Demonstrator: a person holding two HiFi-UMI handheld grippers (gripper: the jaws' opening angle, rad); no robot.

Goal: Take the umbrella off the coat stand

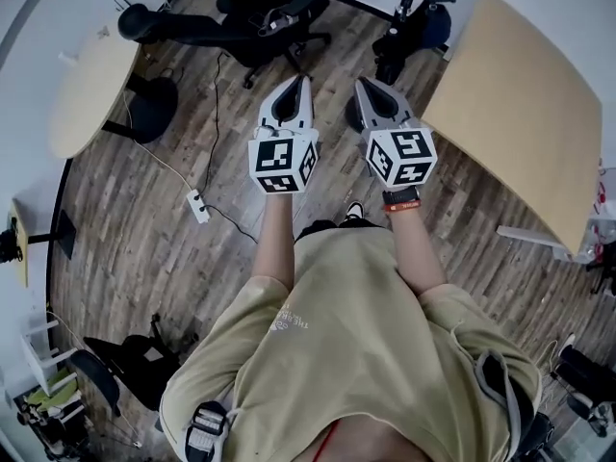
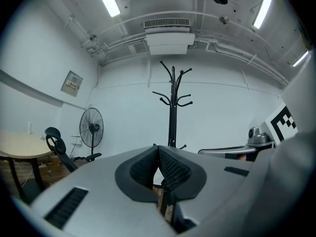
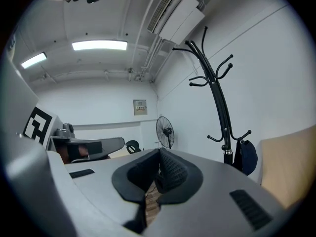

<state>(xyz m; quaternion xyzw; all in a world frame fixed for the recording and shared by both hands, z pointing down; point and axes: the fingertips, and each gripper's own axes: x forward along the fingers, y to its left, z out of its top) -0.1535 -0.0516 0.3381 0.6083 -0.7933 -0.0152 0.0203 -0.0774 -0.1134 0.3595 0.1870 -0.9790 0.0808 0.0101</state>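
A: What fills the head view?

B: Mostly the wooden floor (image 1: 192,258). A big pale bench (image 1: 520,94) stands at the right and a round bench (image 1: 87,94) at the left, with black office chairs (image 1: 260,17) along the top edge.

A: And the coat stand?

B: The black coat stand (image 3: 226,132) stands upright against the white wall. In the right gripper view it is at the right, and in the left gripper view it stands dead ahead. A pedestal fan (image 2: 91,127) stands off to its left.

A: The claws?

B: Both are held out level in front of the person, side by side. The left claw (image 2: 158,149) is closed, pads together, with nothing between them. The right claw (image 3: 159,154) is the same, closed and empty.

A: Where is the umbrella?

B: The dark blue umbrella (image 3: 245,158) hangs folded from a low hook on the stand, just beside the pole. It is well apart from both claws.
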